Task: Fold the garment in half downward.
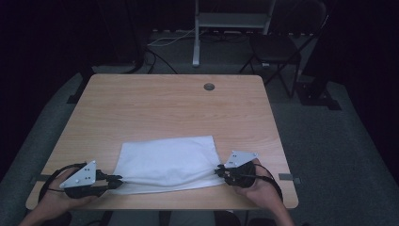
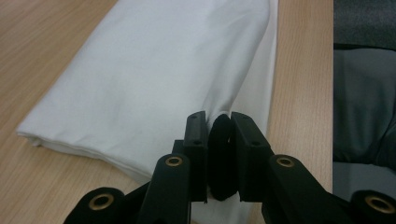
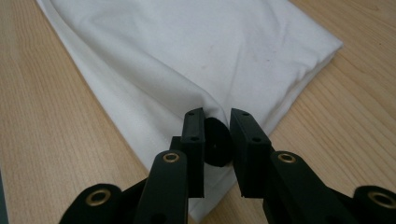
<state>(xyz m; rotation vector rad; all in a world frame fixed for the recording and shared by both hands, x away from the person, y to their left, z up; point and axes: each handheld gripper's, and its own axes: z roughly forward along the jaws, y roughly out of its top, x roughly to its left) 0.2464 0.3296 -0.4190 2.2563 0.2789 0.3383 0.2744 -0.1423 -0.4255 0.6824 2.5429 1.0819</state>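
A folded white cloth (image 1: 167, 162) lies flat on the wooden table (image 1: 164, 108), close to its near edge. My left gripper (image 1: 115, 181) is at the cloth's near left corner. In the left gripper view its jaws (image 2: 218, 116) stand close together, with a raised ridge of the cloth (image 2: 140, 70) running in between them. My right gripper (image 1: 219, 170) is at the near right corner. There too a lifted fold of the cloth (image 3: 210, 46) leads into the narrow gap of the gripper (image 3: 217, 114). In the high view both corners are drawn to a point.
Bare wood stretches beyond the cloth to a round cable hole (image 1: 209, 86) near the far edge. A dark folding chair (image 1: 275, 47) and a metal stand (image 1: 230, 21) are on the carpet behind the table. The person's lap (image 2: 364, 116) is just past the near edge.
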